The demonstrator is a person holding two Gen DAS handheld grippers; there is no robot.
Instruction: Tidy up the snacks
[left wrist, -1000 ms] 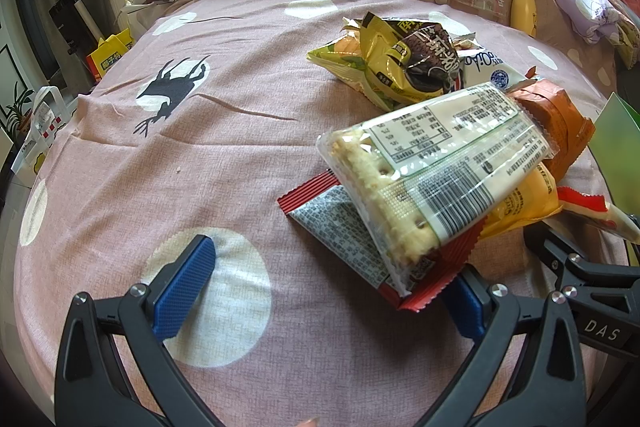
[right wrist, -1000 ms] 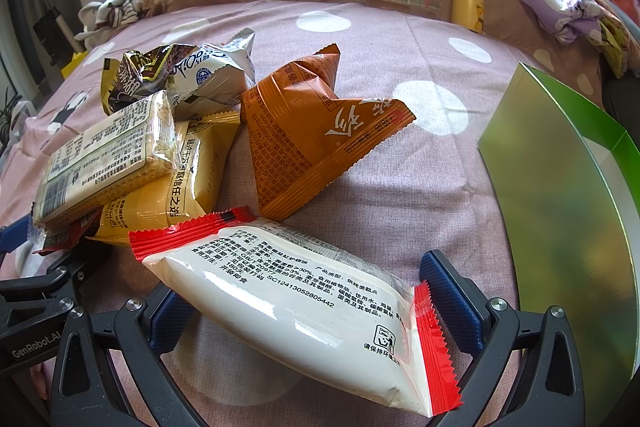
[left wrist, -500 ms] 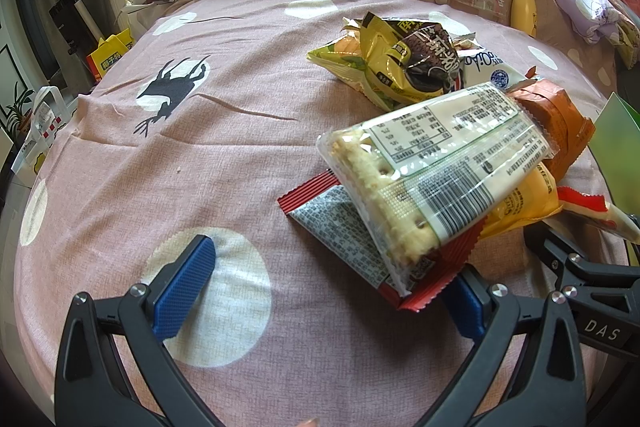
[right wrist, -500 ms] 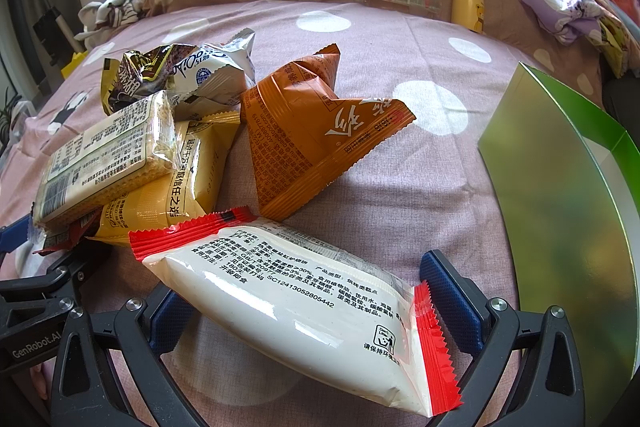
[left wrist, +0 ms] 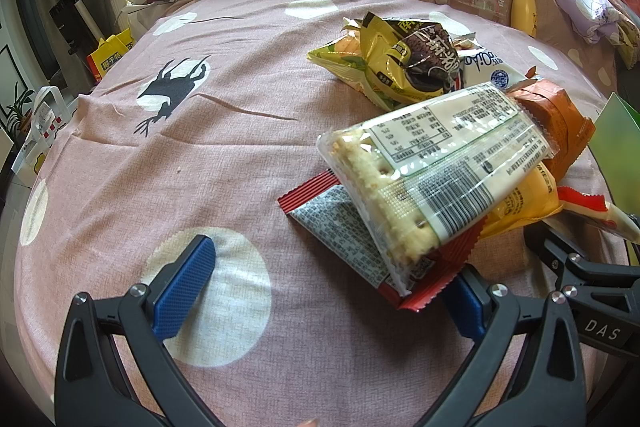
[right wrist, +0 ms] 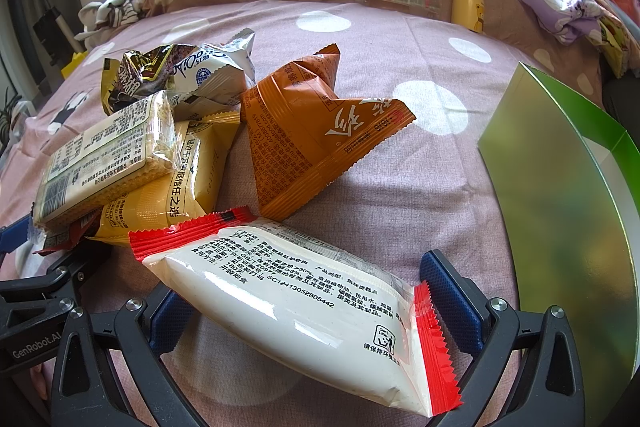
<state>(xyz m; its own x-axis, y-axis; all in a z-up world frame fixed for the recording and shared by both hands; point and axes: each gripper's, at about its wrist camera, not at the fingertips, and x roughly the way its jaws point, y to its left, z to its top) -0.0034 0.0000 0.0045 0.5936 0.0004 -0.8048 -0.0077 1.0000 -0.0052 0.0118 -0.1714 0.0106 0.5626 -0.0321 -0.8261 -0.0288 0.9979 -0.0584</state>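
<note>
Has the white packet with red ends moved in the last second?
No. The white packet sits unchanged between the right gripper jaws, same place relative to the orange bag.

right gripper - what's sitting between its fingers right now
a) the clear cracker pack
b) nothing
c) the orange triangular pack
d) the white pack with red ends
d: in the right wrist view the white pack with red ends lies across the gap of the right gripper, whose blue fingers are spread on either side of it; the orange triangular pack sits farther out on the bed.
</note>
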